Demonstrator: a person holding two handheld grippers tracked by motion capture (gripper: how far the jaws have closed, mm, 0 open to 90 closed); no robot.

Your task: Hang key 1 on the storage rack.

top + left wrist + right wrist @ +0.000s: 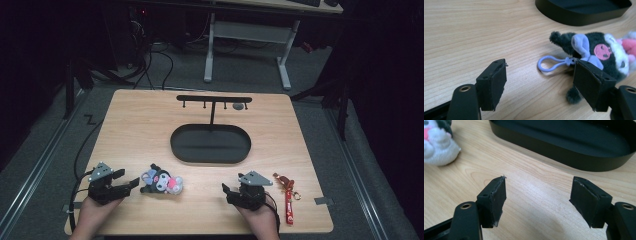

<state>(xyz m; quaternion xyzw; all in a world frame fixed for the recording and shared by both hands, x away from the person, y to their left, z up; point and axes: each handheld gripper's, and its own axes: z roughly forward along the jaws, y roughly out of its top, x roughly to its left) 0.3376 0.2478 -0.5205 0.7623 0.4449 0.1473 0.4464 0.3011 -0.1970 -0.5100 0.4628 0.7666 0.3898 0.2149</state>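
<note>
Left gripper jaws spread wide, nothing gripped, plush keychain just beside its far jaw, lilac loop lying on the table, right gripper likewise agape, empty, black oval tray beyond.

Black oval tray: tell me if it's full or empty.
Empty. In the high view the black oval tray shows only its bare dark floor; the plush keychain and the red keychain lie outside it on the table.
</note>
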